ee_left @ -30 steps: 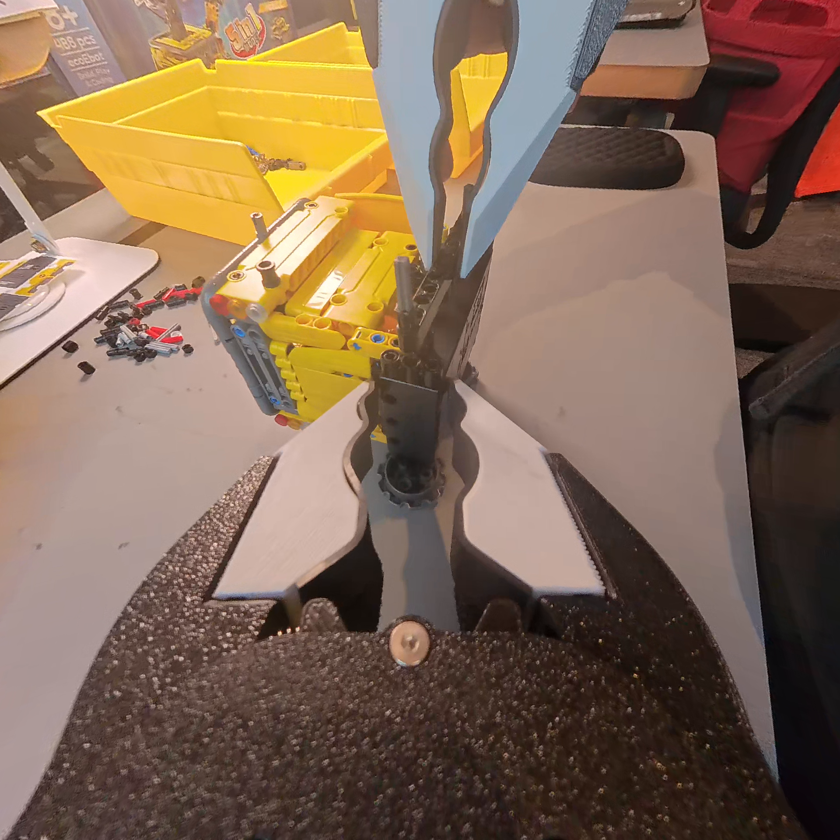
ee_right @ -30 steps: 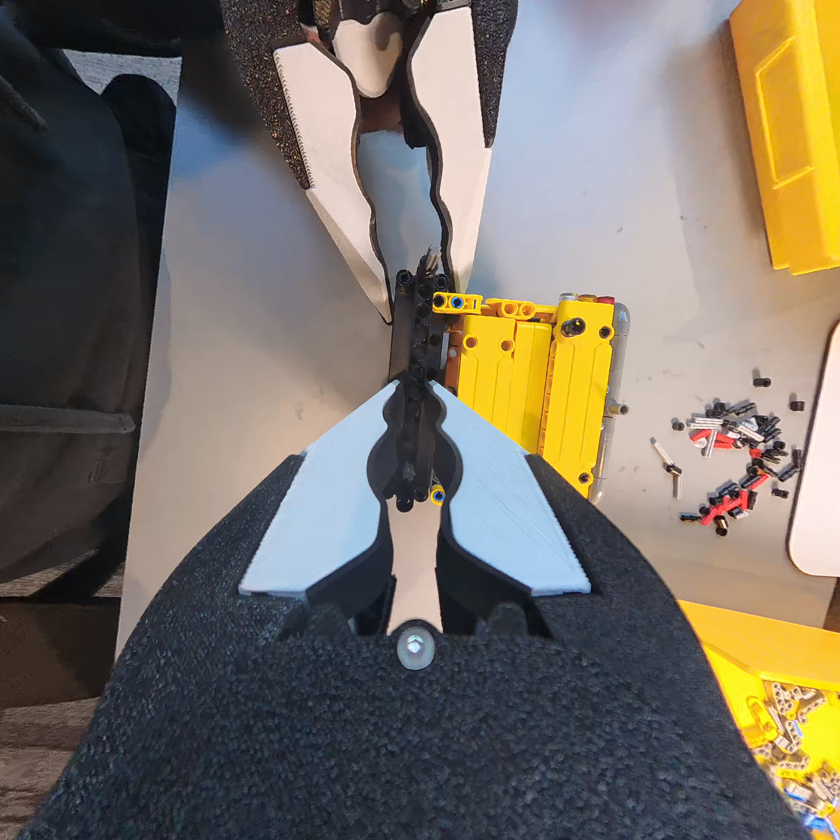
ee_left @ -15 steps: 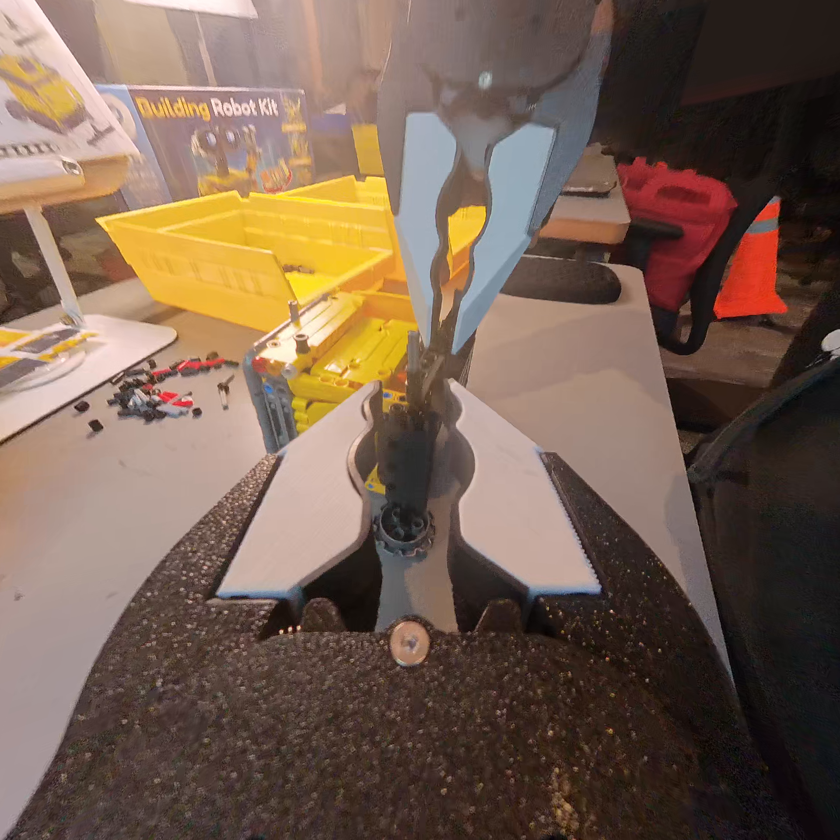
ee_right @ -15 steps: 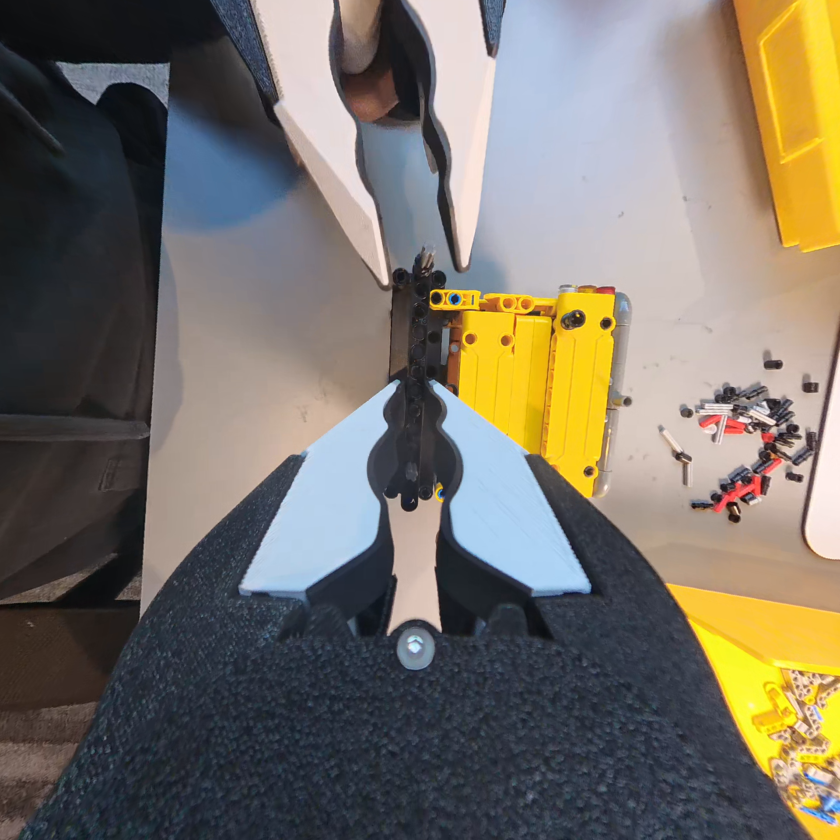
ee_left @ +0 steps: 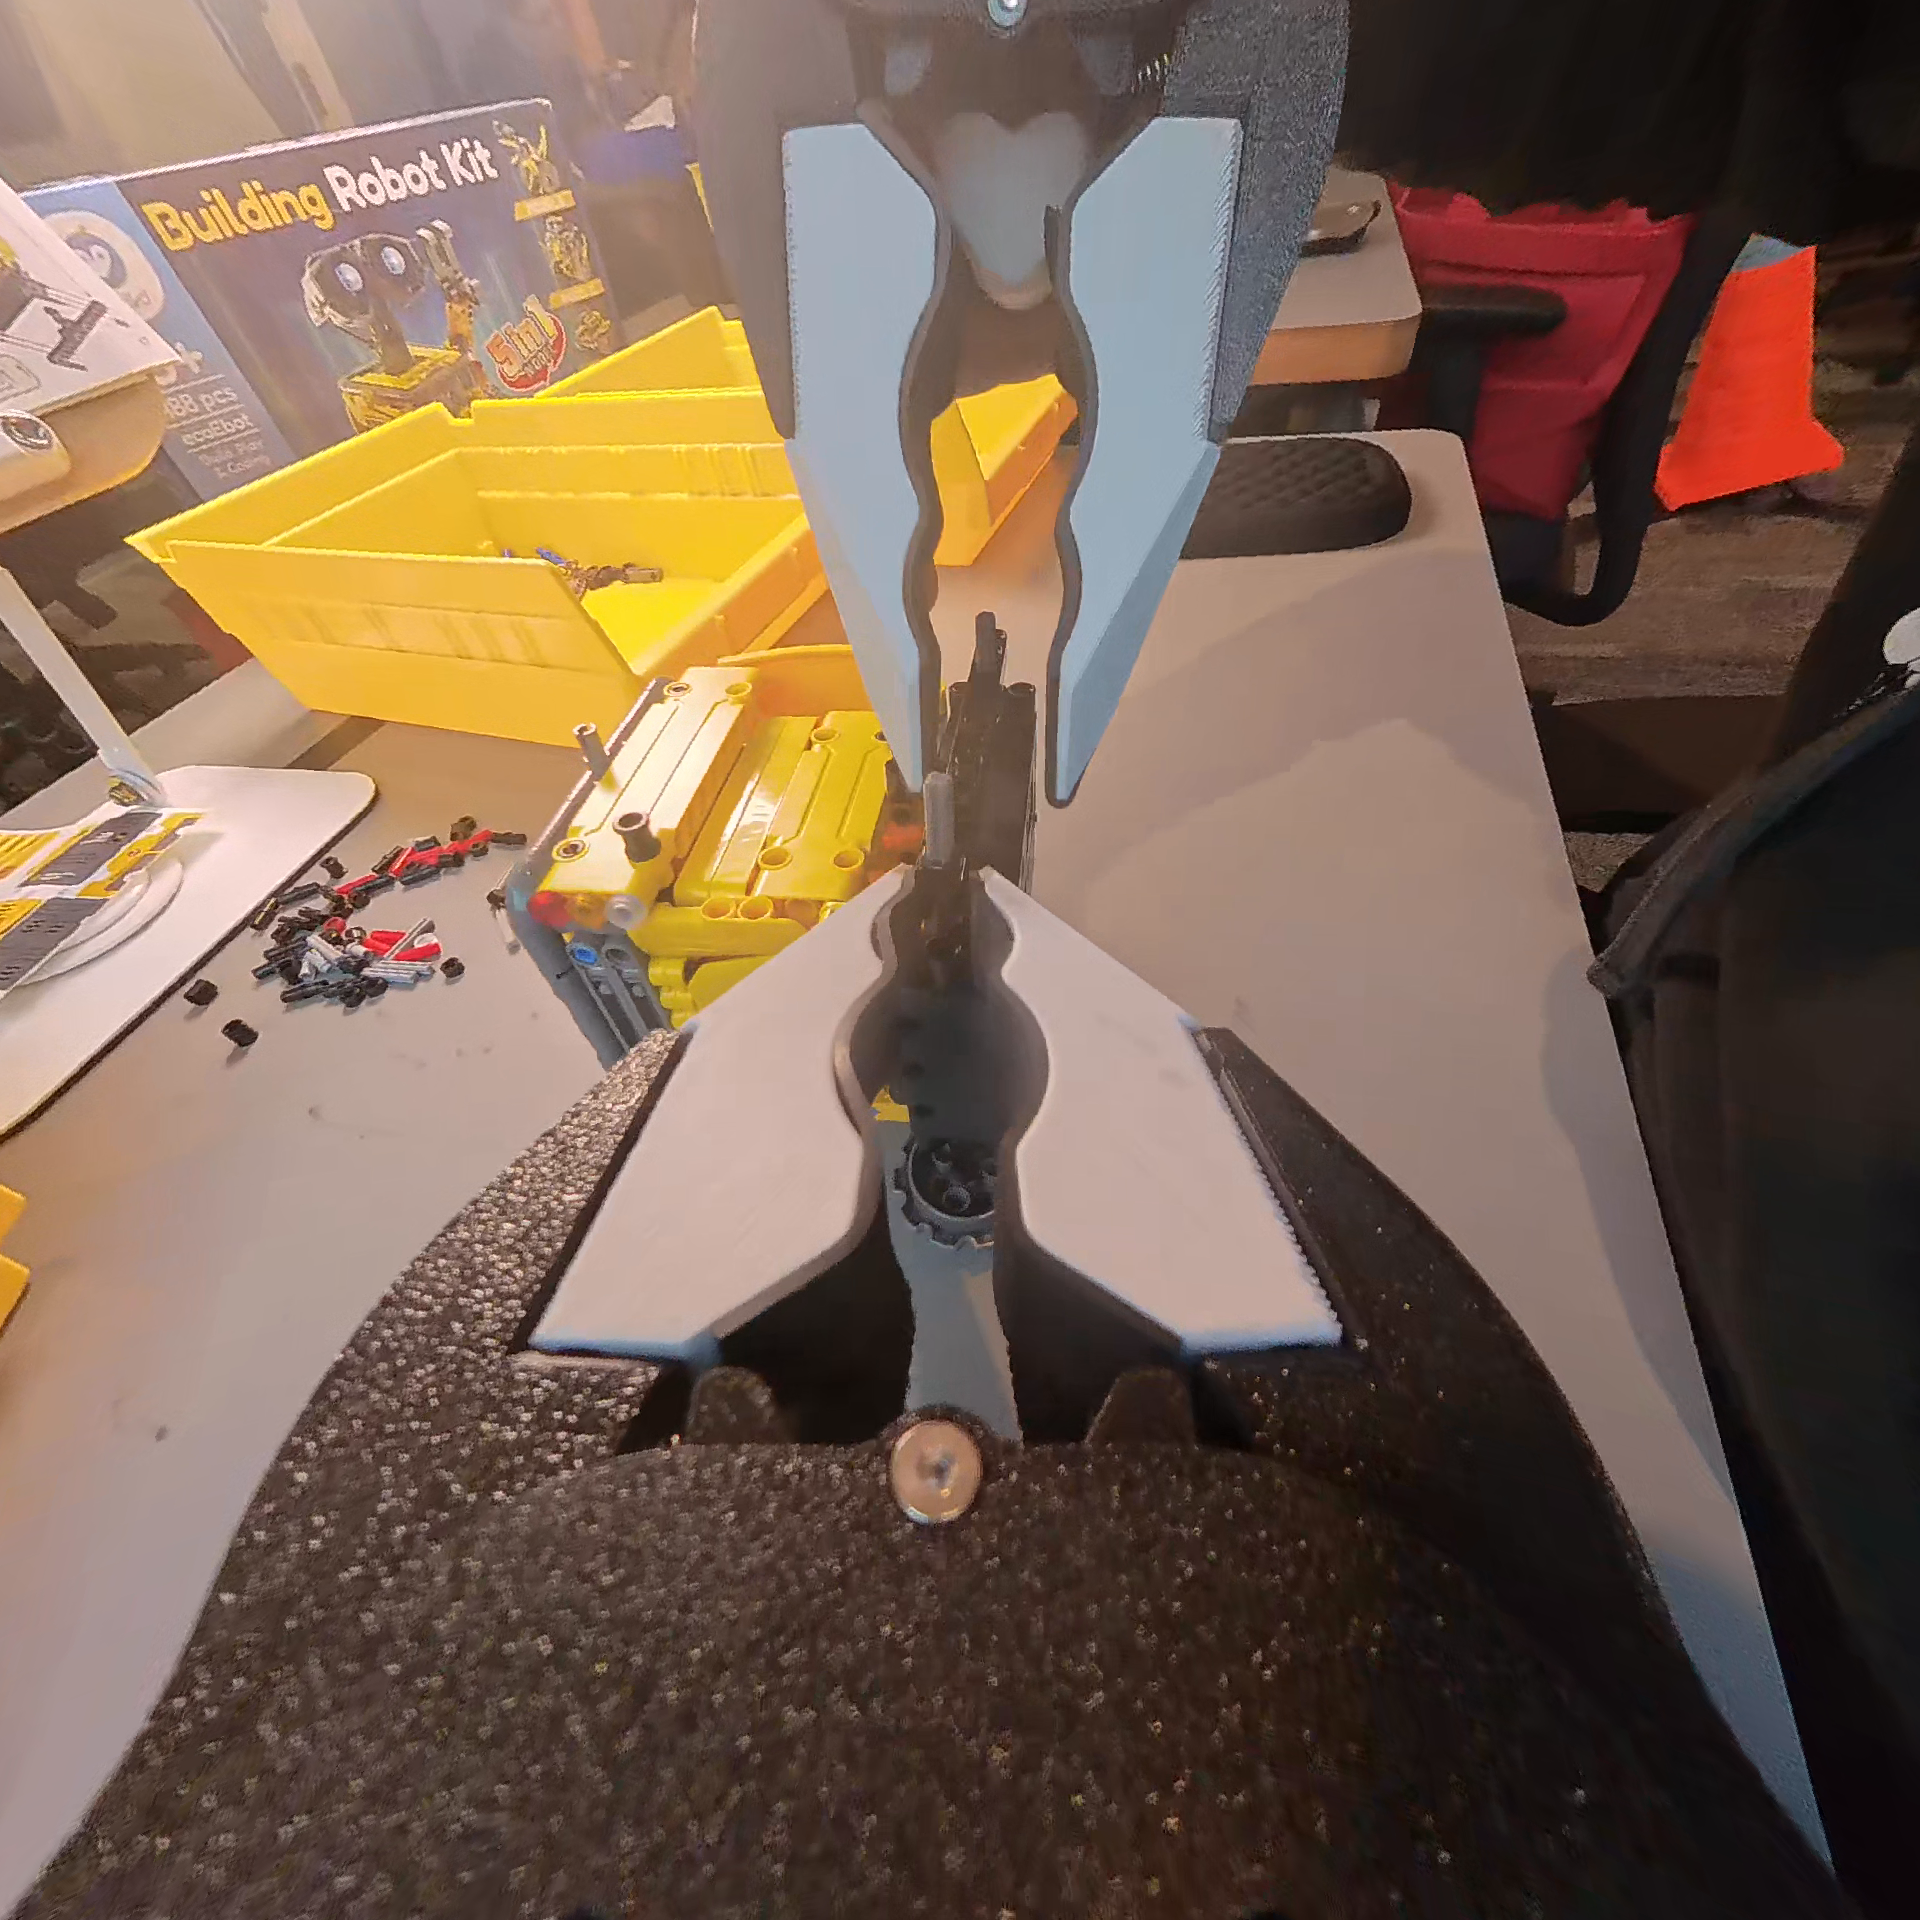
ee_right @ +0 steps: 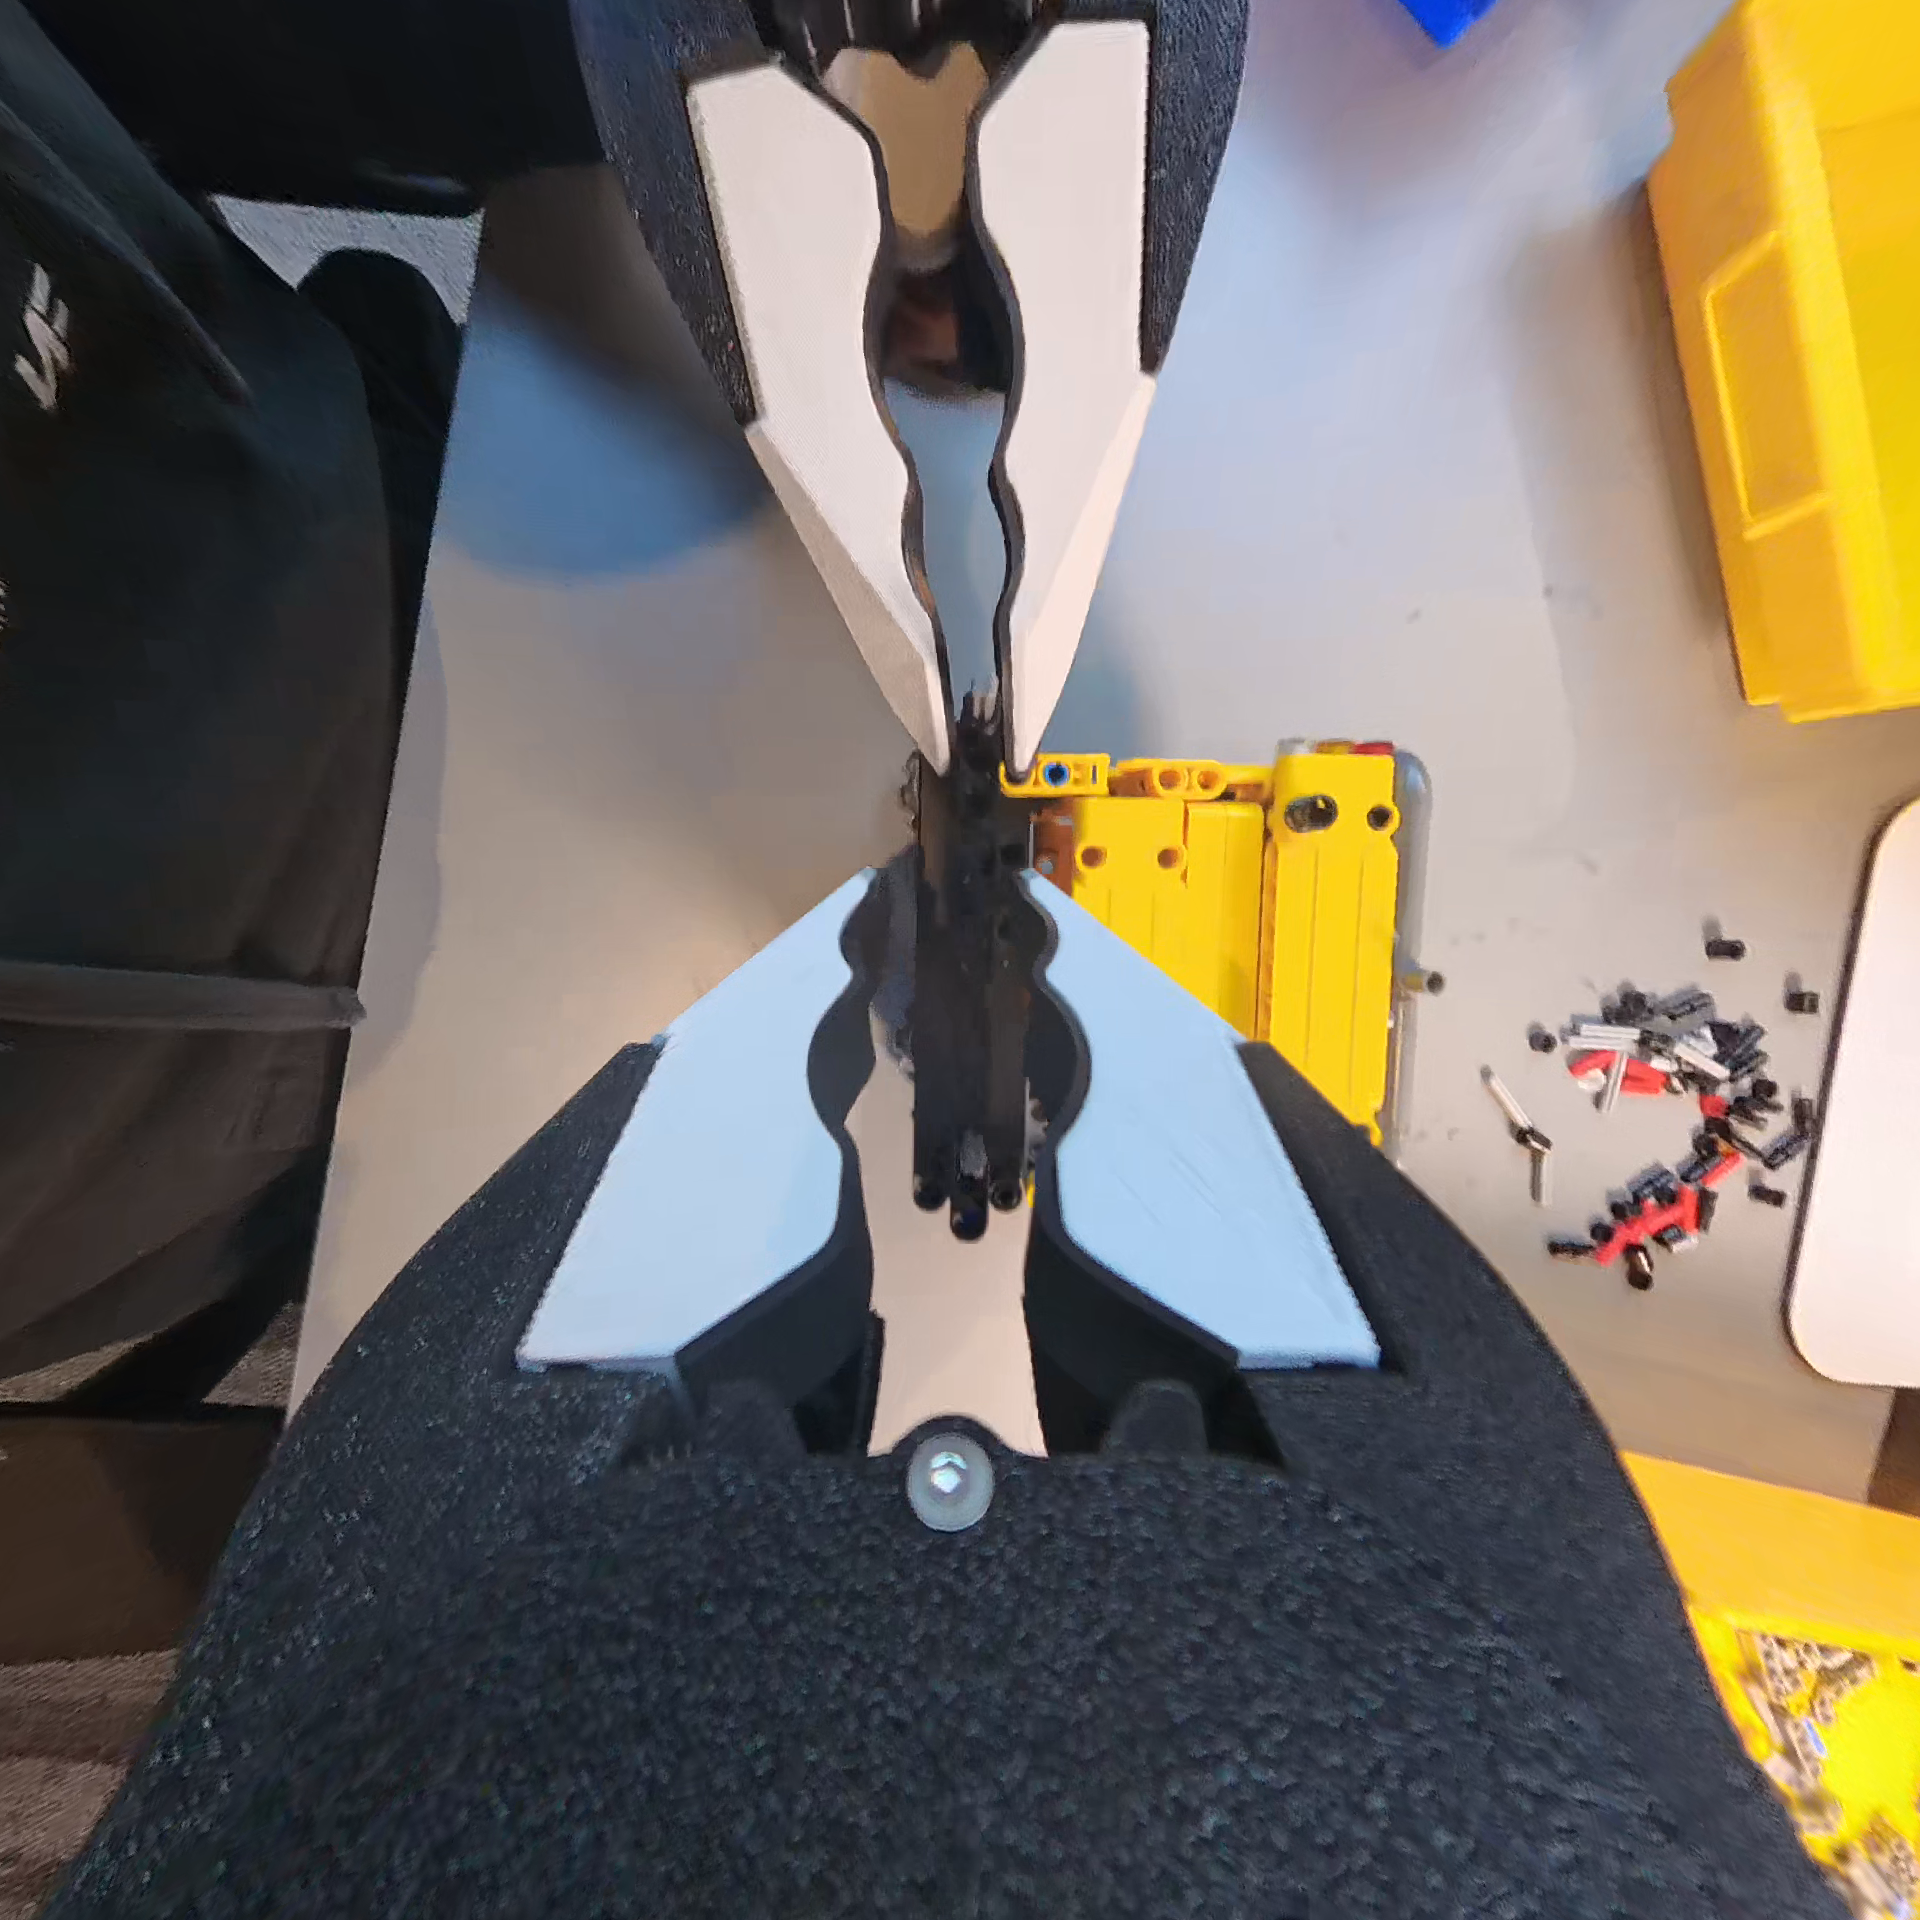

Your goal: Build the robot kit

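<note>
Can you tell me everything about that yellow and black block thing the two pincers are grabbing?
The block model is a boxy build of shiny yellow plastic beams with round holes, a grey strip along one side and a black beam part on the other. It lies on the grey table, close to loose little pieces. The left gripper is shut on the black part at one end; the right gripper pinches it from the opposite end.
</note>
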A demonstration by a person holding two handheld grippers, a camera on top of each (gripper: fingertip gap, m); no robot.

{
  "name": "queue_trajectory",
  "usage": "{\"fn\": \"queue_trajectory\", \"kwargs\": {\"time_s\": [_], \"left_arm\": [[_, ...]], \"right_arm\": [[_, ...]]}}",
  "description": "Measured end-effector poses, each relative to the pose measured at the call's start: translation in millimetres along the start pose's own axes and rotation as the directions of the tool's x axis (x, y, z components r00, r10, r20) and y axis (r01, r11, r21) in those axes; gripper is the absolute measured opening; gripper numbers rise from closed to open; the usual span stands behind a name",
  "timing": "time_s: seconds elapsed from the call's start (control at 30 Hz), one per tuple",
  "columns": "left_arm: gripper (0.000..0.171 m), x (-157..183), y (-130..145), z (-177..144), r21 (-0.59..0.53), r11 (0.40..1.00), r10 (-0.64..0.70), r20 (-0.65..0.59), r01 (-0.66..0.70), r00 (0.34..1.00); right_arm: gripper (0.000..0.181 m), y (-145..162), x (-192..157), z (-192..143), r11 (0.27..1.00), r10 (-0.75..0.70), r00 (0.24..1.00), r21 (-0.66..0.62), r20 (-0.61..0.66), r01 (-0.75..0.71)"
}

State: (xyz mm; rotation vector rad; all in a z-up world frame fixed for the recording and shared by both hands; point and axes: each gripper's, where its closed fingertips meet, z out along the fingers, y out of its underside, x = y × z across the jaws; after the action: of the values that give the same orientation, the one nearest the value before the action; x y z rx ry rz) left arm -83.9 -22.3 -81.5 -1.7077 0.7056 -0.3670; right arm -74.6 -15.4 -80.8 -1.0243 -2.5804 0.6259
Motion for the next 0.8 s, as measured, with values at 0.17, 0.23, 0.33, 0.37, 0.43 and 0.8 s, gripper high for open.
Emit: {"fn": "queue_trajectory", "kwargs": {"time_s": [0.17,0.23,0.33,0.37,0.43,0.8], "left_arm": [[0.005,-1.5,0.5,-0.8,-0.027,1.0,-0.001,0.01,0.002,1.0],[0.006,-2.6,0.8,-2.0,-0.028,0.999,-0.016,0.011,0.017,1.0],[0.006,-0.7,1.3,-3.9,-0.01,0.999,-0.046,-0.014,0.046,0.999],[0.008,-1.5,2.4,-5.7,-0.004,0.999,-0.05,-0.012,0.05,0.999],[0.026,-5.5,3.9,-11.4,0.017,0.998,-0.053,0.016,0.052,0.998],[0.054,-7.8,37.6,7.4,-0.141,0.984,-0.108,0.023,0.11,0.994]], "right_arm": [[0.01,-8.4,8.1,5.9,0.999,-0.033,0.999,0.019,-0.029,0.034],[0.007,-9.6,8.2,7.0,0.999,-0.04,0.999,0.025,-0.022,0.041],[0.007,-10.2,6.6,7.7,0.999,-0.023,1.0,0.033,0.013,0.022],[0.007,-10.3,7.2,7.9,0.999,-0.014,1.0,0.037,0.022,0.013],[0.007,-10.5,7.0,8.2,0.999,-0.005,0.999,0.044,0.043,0.004],[0.007,-11.8,8.3,9.6,0.997,-0.012,0.996,0.074,0.087,0.006]]}}
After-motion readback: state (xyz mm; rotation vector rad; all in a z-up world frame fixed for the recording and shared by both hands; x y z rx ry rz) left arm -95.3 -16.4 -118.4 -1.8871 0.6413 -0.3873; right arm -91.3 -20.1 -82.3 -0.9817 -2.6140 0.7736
